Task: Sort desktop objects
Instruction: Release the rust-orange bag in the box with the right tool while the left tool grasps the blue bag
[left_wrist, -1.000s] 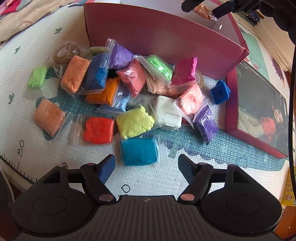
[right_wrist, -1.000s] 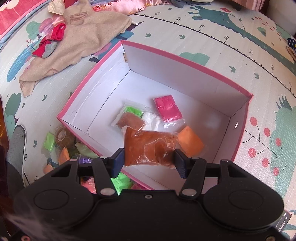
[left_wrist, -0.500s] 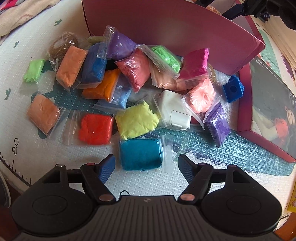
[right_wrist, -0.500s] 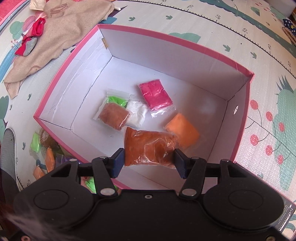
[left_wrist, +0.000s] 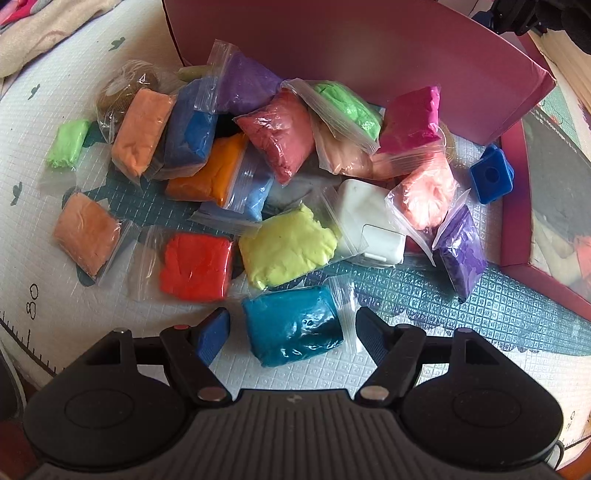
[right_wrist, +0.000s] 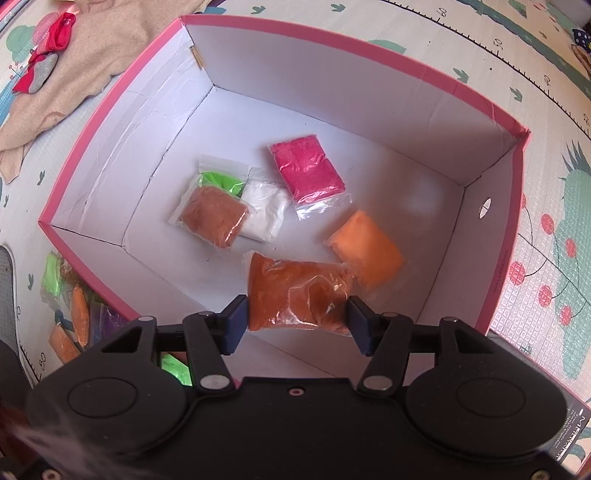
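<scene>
Right wrist: box (right_wrist: 369, 48) holds five bags.

ruler numbers "80" and "50" on the play mat (right_wrist: 498, 44)

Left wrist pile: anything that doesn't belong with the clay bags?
Two things stand out. A white hard-shelled block, looking like a power adapter, sits wedged among the bagged clay next to the yellow bag. A blue cube with a hole lies apart at the right edge by the pink box. Everything else is bagged clay.
</scene>
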